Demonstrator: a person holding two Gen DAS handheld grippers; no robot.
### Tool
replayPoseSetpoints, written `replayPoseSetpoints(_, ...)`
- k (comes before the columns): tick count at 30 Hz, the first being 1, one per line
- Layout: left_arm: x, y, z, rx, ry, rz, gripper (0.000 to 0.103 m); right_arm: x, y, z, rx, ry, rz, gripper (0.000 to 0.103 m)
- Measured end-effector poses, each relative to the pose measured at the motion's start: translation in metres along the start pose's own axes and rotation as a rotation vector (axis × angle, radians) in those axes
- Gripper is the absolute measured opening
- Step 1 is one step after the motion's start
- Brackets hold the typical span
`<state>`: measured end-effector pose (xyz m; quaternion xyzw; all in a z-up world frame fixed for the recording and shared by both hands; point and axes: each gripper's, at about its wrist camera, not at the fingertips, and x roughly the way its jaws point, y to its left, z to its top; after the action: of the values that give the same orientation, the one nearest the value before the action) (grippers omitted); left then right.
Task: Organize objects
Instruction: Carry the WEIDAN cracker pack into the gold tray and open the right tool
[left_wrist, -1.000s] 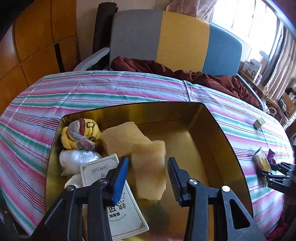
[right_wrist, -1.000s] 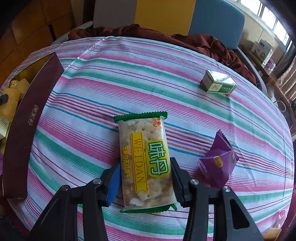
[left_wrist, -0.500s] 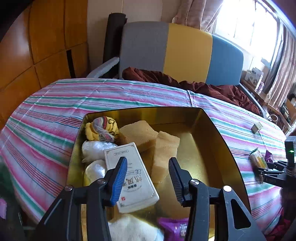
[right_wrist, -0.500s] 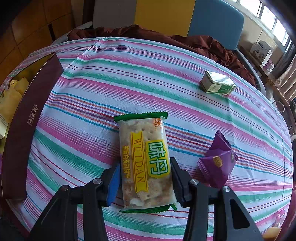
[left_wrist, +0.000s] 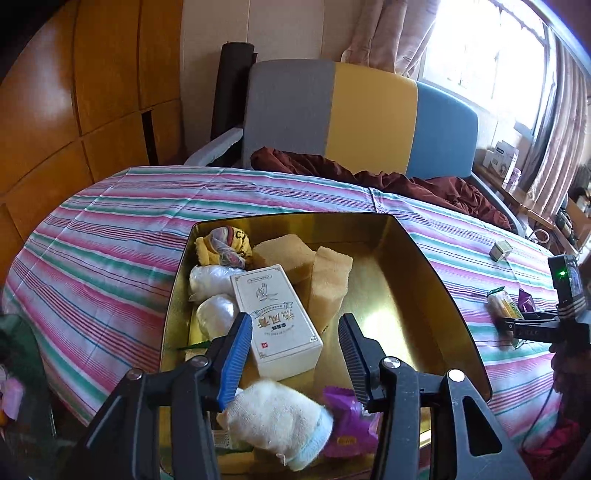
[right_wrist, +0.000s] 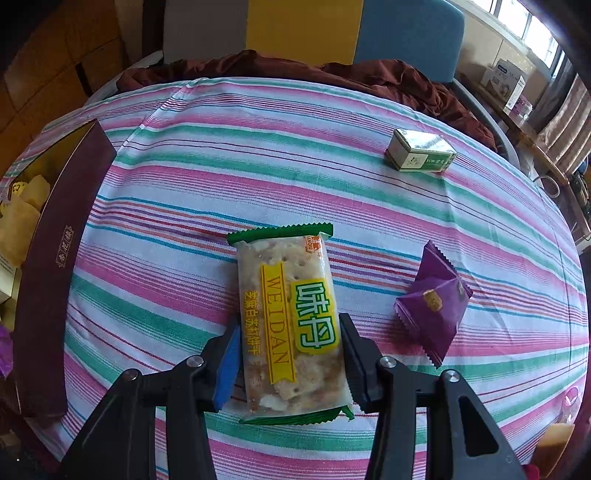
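Note:
My left gripper hangs open above the near end of the gold-lined box, nothing between its fingers. In the box are two yellow sponges, a white carton, a rolled white sock, a purple wrapper and cloth bundles. My right gripper points down at the striped tablecloth, shut on the lower half of a green-edged cracker packet that lies flat. Both pads touch its sides.
A purple snack packet lies right of the crackers, and a small green-and-silver tin sits farther back. The box's maroon wall stands to the left. A dark red cloth and a grey-yellow-blue chair back border the far table edge.
My left gripper has drawn back and up from the box, leaving a sponge leaning upright inside; the sock and purple wrapper have come into view. The right gripper and cracker packet have not moved.

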<state>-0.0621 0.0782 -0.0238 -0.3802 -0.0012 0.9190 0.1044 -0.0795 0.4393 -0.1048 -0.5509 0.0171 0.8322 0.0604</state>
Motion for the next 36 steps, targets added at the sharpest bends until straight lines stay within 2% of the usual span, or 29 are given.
replayPoseSetpoints(4, -0.006, 0.008, -0.006, -0.012, -0.006, 0.002, 0.05, -0.014, 0.01, 0.003, 0.013, -0.027, 0.018, 0.049)
replayPoseSetpoints(9, -0.011, 0.015, -0.011, -0.016, -0.019, 0.011, 0.05, -0.049, 0.034, 0.014, -0.005, -0.103, 0.063, 0.049)
replayPoseSetpoints(12, -0.015, 0.018, -0.014, -0.017, -0.032, 0.018, 0.05, -0.072, 0.06, 0.02, -0.045, -0.155, 0.111, 0.049)
replayPoseSetpoints(17, -0.02, 0.023, -0.018, -0.029, -0.04, 0.016, 0.05, -0.094, 0.12, 0.025, -0.145, -0.184, 0.204, 0.049)
replayPoseSetpoints(20, -0.022, 0.028, -0.02, -0.041, -0.039, 0.018, 0.05, -0.093, 0.156, 0.027, -0.201, -0.168, 0.252, 0.049)
replayPoseSetpoints(24, -0.024, 0.036, -0.023, -0.059, -0.038, 0.018, 0.05, -0.086, 0.195, 0.025, -0.269, -0.134, 0.26, 0.049)
replayPoseSetpoints(29, -0.026, 0.048, -0.027, -0.09, -0.039, 0.029, 0.05, -0.056, 0.226, 0.026, -0.317, -0.026, 0.215, 0.049)
replayPoseSetpoints(33, -0.027, 0.056, -0.028, -0.109, -0.043, 0.038, 0.051, -0.027, 0.242, 0.028, -0.315, 0.039, 0.143, 0.049)
replayPoseSetpoints(36, -0.027, 0.059, -0.03, -0.119, -0.043, 0.043, 0.051, -0.013, 0.25, 0.028, -0.306, 0.065, 0.151, 0.049)
